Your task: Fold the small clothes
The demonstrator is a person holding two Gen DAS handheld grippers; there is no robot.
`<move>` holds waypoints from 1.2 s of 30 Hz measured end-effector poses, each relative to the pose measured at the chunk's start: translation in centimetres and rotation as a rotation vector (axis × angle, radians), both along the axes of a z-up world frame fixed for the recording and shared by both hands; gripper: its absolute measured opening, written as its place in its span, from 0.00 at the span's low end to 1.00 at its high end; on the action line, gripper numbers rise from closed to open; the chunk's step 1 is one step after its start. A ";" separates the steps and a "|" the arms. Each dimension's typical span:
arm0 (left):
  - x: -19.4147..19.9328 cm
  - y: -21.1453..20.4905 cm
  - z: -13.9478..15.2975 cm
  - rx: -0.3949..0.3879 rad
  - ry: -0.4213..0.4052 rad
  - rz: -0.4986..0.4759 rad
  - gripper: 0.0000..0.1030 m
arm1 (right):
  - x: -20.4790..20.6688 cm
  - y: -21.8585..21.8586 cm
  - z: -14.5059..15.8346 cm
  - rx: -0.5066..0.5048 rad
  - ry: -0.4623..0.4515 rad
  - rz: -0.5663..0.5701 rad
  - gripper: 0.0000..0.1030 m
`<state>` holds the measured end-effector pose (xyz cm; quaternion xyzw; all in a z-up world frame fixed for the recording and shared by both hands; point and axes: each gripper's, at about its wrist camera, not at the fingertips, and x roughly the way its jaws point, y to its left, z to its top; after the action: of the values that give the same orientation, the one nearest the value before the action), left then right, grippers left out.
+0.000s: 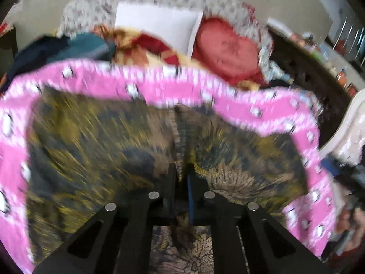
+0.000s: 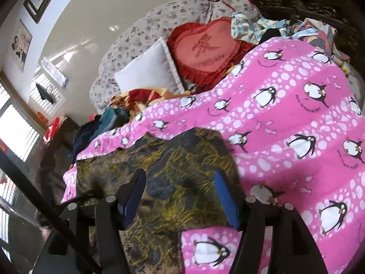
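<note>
A small garment of dark olive, yellow and grey patterned cloth (image 1: 102, 137) lies spread on a pink penguin-print bed cover (image 1: 159, 84). My left gripper (image 1: 181, 171) is shut on this garment near its middle seam; the view is blurred by motion. In the right wrist view the same garment (image 2: 173, 166) lies at the near left of the pink cover (image 2: 296, 125). My right gripper (image 2: 180, 182) is open just above the garment, one blue-padded finger (image 2: 224, 196) on each side, and holds nothing.
At the head of the bed are a white pillow (image 2: 150, 68), a red heart cushion (image 2: 205, 48) and a flowered headboard (image 2: 141, 29). A heap of dark and teal clothes (image 2: 102, 123) lies at the left, and more clothes (image 2: 314, 32) at the right.
</note>
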<state>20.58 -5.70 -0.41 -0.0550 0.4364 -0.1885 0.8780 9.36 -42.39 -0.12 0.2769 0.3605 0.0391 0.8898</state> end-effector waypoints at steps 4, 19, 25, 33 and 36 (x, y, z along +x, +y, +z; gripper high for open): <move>-0.3 4.9 3.9 0.001 -0.108 0.079 0.07 | 1.0 -0.3 -0.6 0.008 0.014 -0.018 0.69; 1.2 10.2 -0.4 0.100 -0.020 0.184 0.07 | 7.7 2.9 -3.1 -0.029 0.113 0.024 0.73; 1.7 13.5 -1.2 0.146 -0.015 0.240 0.07 | 7.3 1.5 -3.0 -0.032 0.103 -0.032 0.73; 1.6 12.6 -1.6 0.173 -0.017 0.229 0.07 | 9.1 3.4 -4.2 -0.046 0.140 0.024 0.57; 1.6 12.4 -0.8 0.167 -0.034 0.214 0.07 | 9.5 4.2 -4.2 -0.098 0.123 0.025 0.05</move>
<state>22.16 6.67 -1.18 -0.0246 0.4272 -0.0575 0.9020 18.90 -38.19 -4.35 0.2304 0.4194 0.0153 0.8780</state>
